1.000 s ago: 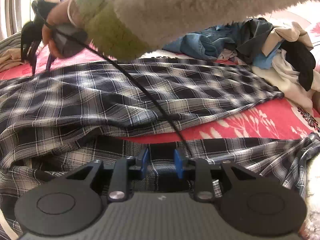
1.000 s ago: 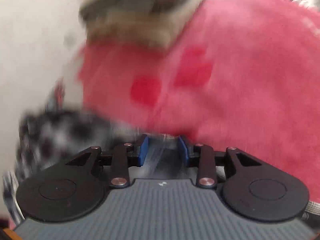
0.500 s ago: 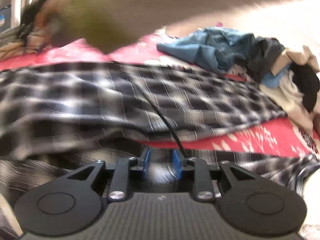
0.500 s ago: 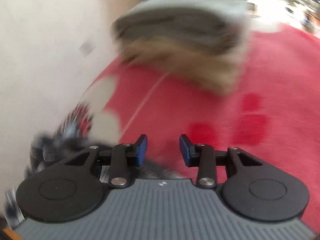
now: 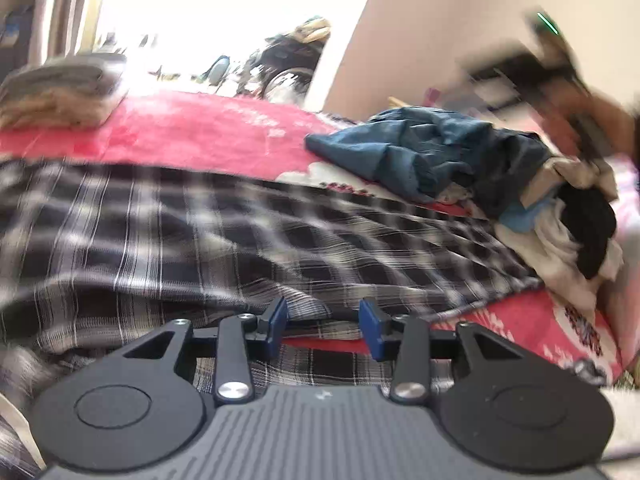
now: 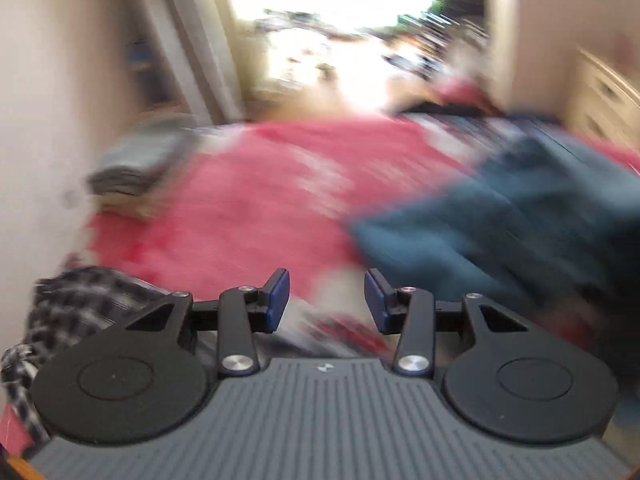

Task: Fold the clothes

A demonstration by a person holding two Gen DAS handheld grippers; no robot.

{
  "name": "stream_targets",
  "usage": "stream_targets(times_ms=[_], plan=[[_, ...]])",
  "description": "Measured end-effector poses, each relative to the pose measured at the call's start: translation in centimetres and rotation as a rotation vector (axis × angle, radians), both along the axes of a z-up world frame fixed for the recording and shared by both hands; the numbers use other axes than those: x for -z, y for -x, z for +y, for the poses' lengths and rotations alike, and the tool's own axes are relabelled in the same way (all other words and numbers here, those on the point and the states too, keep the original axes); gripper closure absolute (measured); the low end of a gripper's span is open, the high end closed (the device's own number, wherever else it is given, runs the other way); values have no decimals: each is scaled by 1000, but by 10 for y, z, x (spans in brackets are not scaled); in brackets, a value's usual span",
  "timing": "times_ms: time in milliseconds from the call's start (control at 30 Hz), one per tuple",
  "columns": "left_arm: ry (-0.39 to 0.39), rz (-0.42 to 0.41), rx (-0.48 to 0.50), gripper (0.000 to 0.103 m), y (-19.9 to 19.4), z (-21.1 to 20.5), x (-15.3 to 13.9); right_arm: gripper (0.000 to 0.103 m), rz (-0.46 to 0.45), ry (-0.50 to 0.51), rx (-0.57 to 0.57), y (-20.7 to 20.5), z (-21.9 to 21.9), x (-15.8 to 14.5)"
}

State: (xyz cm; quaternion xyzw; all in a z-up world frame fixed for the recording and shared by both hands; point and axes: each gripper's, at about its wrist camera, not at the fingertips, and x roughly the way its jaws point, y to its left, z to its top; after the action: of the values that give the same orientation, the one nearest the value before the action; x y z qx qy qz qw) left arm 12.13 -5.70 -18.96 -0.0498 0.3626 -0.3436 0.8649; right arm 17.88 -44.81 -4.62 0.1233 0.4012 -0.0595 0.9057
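Left wrist view: the left gripper (image 5: 323, 322) has just been opening, jaws apart and empty above the plaid shirt (image 5: 208, 232) spread on the red bedspread (image 5: 208, 132); unfolded clothes pile (image 5: 500, 184) far right

Right wrist view, blurred: the right gripper (image 6: 326, 300), also just opening, holds nothing; plaid shirt (image 6: 76, 304) near left

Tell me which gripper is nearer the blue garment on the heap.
Right. The right gripper hangs open just beside the blue garment; the left gripper is open over the plaid shirt, farther off.
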Motion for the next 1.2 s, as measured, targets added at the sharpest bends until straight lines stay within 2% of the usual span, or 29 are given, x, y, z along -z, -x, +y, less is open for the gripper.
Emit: stream_targets(times_ms=[100,267,433,500,600,667,733,800,900,1000,1100,1167,1200], plan=[[-9,51,-35,62,-7,-5,8,62,127,-44,150,30,-46,55],[-82,107,-57,62,-12,-12,23,64,255,-60,309,33,-104,150],[-150,149,-54,62,-14,-18,25,63,181,-36,439,17,-144,176],[-157,168,-63,61,-13,-15,20,63,155,-21,435,15,-144,165],[-146,186,-98,61,-6,2,3,62,84,-76,362,30,-127,135],[-126,190,-140,61,1,29,-14,56,34,-114,325,49,-108,114],[-105,194,-185,56,10,58,-32,45,-12,-156,300,71,-80,90],[-92,191,-237,52,20,90,-50,41,-54,-186,276,99,-53,69],[-110,195,-344,48,36,151,-66,23,-98,-200,250,136,-7,48],[-135,216,-438,47,49,208,-73,20,-104,-203,254,164,33,29],[-124,254,-507,38,54,259,-70,19,-93,-201,261,185,65,8],[-113,303,-533,38,52,284,-60,13,-112,-155,270,196,83,-8],[-113,327,-542,38,50,293,-53,3,-132,-126,270,201,90,-14]])
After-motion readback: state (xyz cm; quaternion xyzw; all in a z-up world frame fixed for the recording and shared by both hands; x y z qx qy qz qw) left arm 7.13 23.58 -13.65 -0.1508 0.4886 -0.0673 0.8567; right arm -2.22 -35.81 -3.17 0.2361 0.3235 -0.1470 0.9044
